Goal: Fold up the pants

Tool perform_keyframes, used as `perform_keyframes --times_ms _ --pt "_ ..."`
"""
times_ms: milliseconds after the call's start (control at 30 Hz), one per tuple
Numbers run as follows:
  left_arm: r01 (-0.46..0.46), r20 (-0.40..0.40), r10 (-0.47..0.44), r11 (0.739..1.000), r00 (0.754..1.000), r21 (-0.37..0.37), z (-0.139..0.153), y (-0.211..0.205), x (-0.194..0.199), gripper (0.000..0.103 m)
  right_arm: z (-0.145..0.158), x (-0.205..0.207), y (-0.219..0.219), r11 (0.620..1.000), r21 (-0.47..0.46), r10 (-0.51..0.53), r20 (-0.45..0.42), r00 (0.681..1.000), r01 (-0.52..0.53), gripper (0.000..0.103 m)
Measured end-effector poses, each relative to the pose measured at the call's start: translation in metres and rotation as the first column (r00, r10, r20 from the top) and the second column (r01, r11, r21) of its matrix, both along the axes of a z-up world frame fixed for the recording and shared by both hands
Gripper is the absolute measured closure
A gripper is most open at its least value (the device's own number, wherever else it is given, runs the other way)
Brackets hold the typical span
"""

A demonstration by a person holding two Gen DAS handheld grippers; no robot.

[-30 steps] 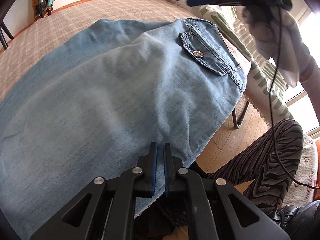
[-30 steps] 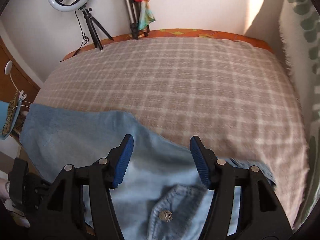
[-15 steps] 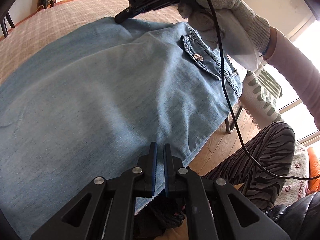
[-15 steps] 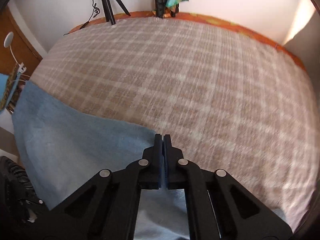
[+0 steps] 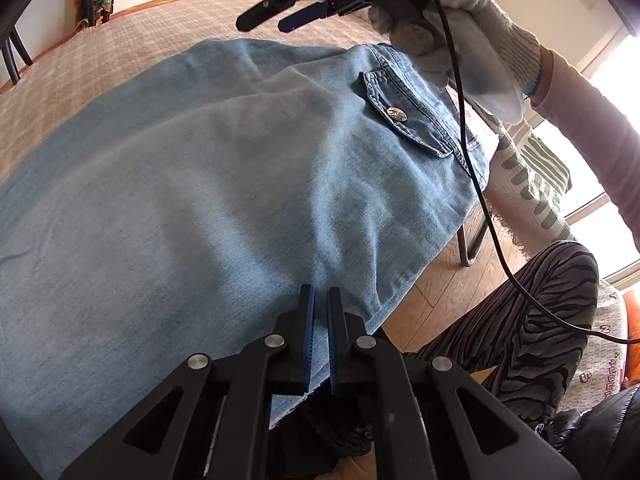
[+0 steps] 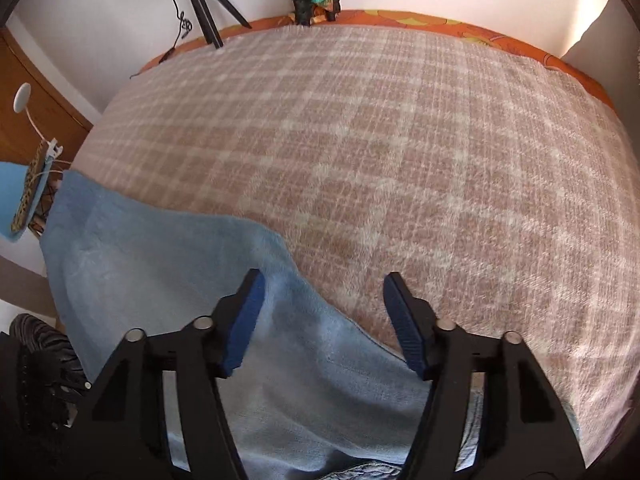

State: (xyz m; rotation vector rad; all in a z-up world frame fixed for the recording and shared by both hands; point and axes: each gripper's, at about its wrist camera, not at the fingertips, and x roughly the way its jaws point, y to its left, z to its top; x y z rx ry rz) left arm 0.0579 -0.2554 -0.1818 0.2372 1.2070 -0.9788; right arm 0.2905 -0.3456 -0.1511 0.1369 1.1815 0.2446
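Note:
Light blue denim pants [image 5: 240, 200] lie spread on a table under a checked beige blanket [image 6: 400, 140], the buttoned back pocket [image 5: 396, 114] facing up at the right. At the pants' near edge, which hangs over the table, my left gripper [image 5: 319, 300] is shut with denim showing in the thin slit between its pads. A hand in a white glove [image 5: 472, 40] holds my right gripper [image 5: 262, 24] above the far edge by the waist. Its jaws are opening, and the pants' far edge [image 6: 312, 292] lies below the right gripper [image 6: 320, 280], untouched by the pads.
The person's striped trouser leg [image 5: 520, 320] and the wooden floor [image 5: 432, 292] are at the right of the table. A green-patterned cloth [image 5: 532, 184] hangs beside it. Tripods [image 6: 204, 12] stand against the far wall, and a wooden cupboard [image 6: 24, 120] is at the left.
The right gripper went from open to shut and has opened again, sinking toward the pants' far edge. The gloved hand came into the left wrist view. The left gripper stayed put.

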Motion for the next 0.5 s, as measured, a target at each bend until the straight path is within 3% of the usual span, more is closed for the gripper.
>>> perform_keyframes --times_ms 67,100,200,300,367,467,500 --pt "0.004 0.018 -0.004 1.0 1.0 0.01 0.001 -0.001 -0.002 0.1 -0.007 -0.003 0.014 0.999 -0.034 0.027 -0.014 1.0 -0.027 0.094" --pt "0.007 0.028 -0.007 1.0 1.0 0.018 0.001 -0.003 -0.004 0.1 -0.002 -0.007 0.023 0.996 -0.078 0.036 0.014 0.999 -0.035 0.098" --pt "0.012 0.051 -0.014 0.999 0.999 0.035 0.002 -0.007 -0.007 0.1 0.019 -0.007 0.034 0.982 -0.187 0.059 0.114 0.992 -0.037 0.102" --pt "0.009 0.084 -0.01 1.0 0.996 0.011 0.001 -0.007 -0.01 0.099 0.015 0.014 0.013 0.966 -0.237 -0.077 0.116 0.99 0.103 0.103" --pt "-0.014 0.075 0.016 1.0 0.997 -0.022 -0.001 -0.006 -0.008 0.099 0.01 0.016 -0.004 0.976 -0.185 -0.101 0.074 0.992 0.113 0.103" --pt "-0.036 0.052 0.038 0.998 0.998 -0.049 -0.002 -0.002 -0.006 0.099 0.03 -0.006 -0.024 0.976 -0.132 -0.154 0.128 0.98 0.171 0.102" --pt "-0.039 0.05 0.042 0.998 0.998 -0.05 -0.001 -0.002 -0.005 0.099 0.037 -0.014 -0.031 0.977 -0.105 -0.17 0.138 0.976 0.186 0.095"
